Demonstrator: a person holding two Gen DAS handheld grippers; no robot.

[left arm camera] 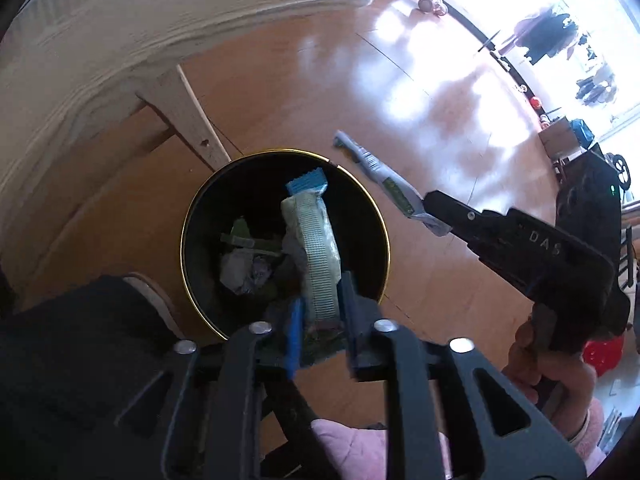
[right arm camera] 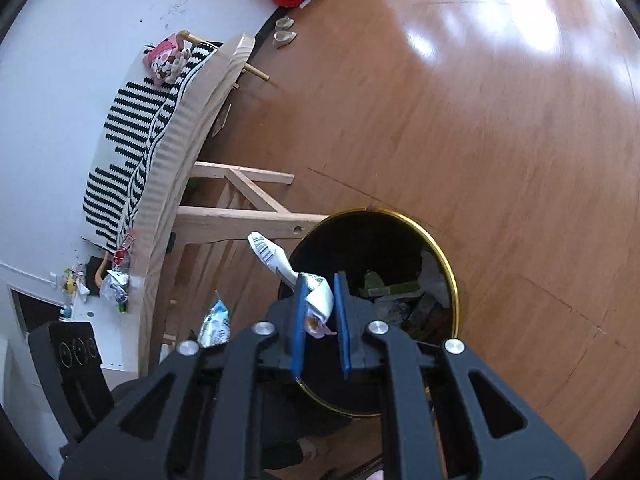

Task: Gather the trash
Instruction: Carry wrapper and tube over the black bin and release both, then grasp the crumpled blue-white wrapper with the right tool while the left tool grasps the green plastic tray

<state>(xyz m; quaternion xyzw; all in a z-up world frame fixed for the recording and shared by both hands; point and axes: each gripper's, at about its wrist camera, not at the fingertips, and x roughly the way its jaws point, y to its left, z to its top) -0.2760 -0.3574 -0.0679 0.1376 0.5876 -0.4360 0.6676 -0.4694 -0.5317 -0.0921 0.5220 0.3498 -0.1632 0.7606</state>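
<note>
floor (right arm camera: 480, 120): glossy wood
bin (left arm camera: 192, 216): black, shiny gold metal rim
wrappers (left arm camera: 320, 248): crinkled plastic
surface (right arm camera: 176, 168): pale, grainy wood

Both grippers are matte black plastic frames with triangular cutouts and shiny round silver screws at the joints. The left gripper (left arm camera: 320, 320) and right gripper (right arm camera: 322, 320) both have bright blue pads lining the jaws. The right one has "DAS" embossed on its side. Bare skin on the right hand (left arm camera: 548, 364), pink quilted sleeve.
</note>
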